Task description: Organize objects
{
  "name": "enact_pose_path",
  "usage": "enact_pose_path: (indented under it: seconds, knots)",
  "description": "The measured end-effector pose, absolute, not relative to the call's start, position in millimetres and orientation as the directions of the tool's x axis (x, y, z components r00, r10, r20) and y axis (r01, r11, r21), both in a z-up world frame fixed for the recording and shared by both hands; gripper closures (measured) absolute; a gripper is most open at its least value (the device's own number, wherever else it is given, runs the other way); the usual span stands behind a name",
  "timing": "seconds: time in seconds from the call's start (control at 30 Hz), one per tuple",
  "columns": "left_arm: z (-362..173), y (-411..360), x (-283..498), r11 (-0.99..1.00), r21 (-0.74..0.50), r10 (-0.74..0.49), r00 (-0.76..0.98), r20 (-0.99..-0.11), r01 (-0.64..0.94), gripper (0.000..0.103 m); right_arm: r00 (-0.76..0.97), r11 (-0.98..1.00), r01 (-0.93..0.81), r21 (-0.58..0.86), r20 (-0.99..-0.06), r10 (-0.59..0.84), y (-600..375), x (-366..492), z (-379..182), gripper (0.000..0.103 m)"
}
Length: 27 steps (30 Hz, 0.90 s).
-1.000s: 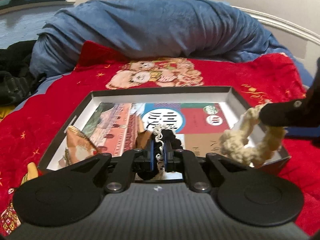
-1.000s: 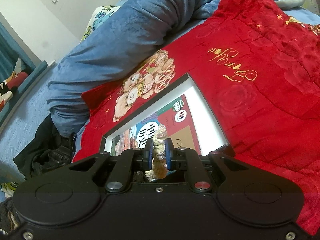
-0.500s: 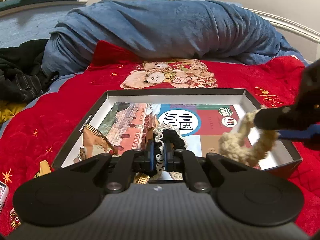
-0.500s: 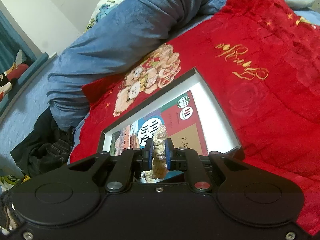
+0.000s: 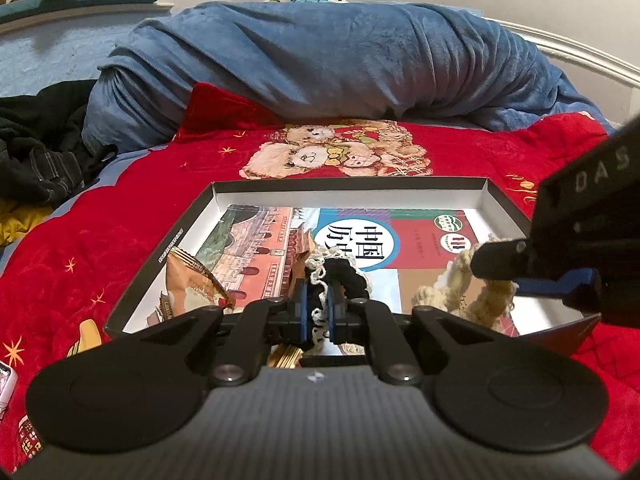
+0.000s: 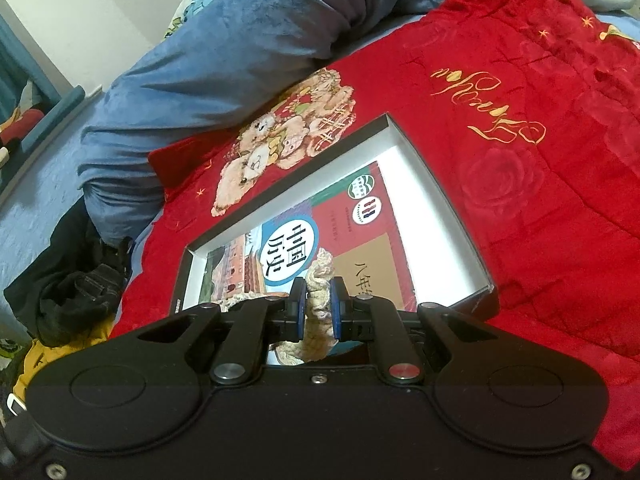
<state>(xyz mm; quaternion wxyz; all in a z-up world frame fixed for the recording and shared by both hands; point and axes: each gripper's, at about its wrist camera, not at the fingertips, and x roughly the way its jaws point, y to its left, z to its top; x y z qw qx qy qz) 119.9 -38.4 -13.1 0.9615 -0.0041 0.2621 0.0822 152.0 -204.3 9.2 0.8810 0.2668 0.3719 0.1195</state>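
Clamped in the left claw (image 5: 316, 312), a black scrunchie (image 5: 340, 276) is held lower over the box (image 5: 192, 220) than 1 second ago; beside it, the right claw (image 6: 318, 314) grips a cream scrunchie (image 6: 318, 280). Release seems due.

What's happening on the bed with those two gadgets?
A person is tidying hair ties into a shallow black-rimmed box on the red blanket. The left hand-held gripper pinches a black-and-white crocheted scrunchie. The right hand-held gripper pinches a cream braided yarn ring. Both hang over the box, above a textbook.
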Motion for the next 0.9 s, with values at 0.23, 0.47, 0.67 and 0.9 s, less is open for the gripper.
enact_pose_path:
  seconds: [0.23,0.47,0.67,0.9]
  knots:
    - [-14,-37,119,0.988,0.038,0.151,0.852,-0.501,-0.153,0.087,0.682,0.835,-0.03,0.549,-0.599,0.419,-196,157,8,0.09]
    - [-14,-34,118,0.987,0.034,0.151,0.853,-0.5,-0.155,0.085,0.655,0.85,-0.029,0.526,-0.633,0.414,-189,158,0,0.09]
    - [-14,-35,116,0.988,0.037,0.15,0.856,-0.494,-0.152,0.082,0.646,0.856,-0.036,0.515,-0.642,0.413,-185,158,-3,0.089]
    - [-16,-39,111,0.988,0.06,0.156,0.867,-0.473,-0.145,0.06,0.646,0.853,-0.032,0.521,-0.641,0.416,-187,158,-3,0.089]
